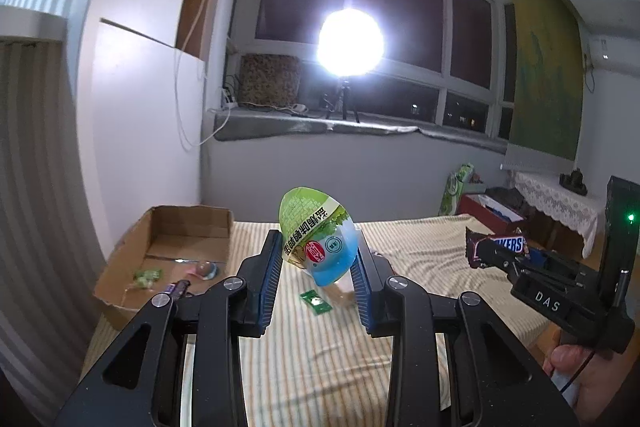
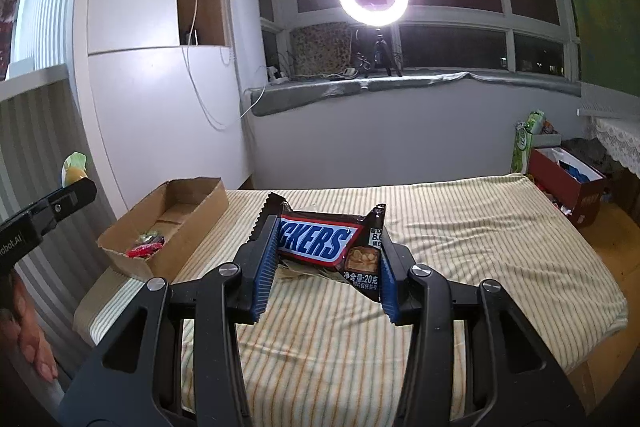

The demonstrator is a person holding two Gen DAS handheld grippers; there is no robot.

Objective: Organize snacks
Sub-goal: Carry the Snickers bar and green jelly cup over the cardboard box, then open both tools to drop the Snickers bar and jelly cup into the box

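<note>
The left gripper [image 1: 316, 263], black w/ ribbed blue pads, is clamping a glossy dome-shaped jelly cup [image 1: 318, 237] w/ a green-and-blue printed foil lid, holding it tilted in the air above the bed. The right gripper [image 2: 326, 255], same build, is squeezing a shiny brown Snickers bar in a crinkle-edged wrapper [image 2: 326, 241] by its two ends, also lifted off the cloth. In the left wrist view that bar [image 1: 498, 247] is showing at the right, well apart from the cup.

Below both, a soft cream towel w/ thin green and orange stripes [image 2: 460, 247] is covering the bed, slightly wrinkled. A small flat green sachet [image 1: 316, 303] is lying on it, near side.

At the far left, a shallow brown cardboard box w/ open flaps [image 1: 120, 267] is sitting on the towel's edge. Inside it: a green wrapped candy [image 1: 148, 277], a pale pinkish-blue item [image 1: 204, 269] (too blurred to name) and a dark wrapped bar [image 1: 178, 289] at the near rim. From the right wrist view, a red wrapper [image 2: 144, 249] is also lying in the box.
</note>
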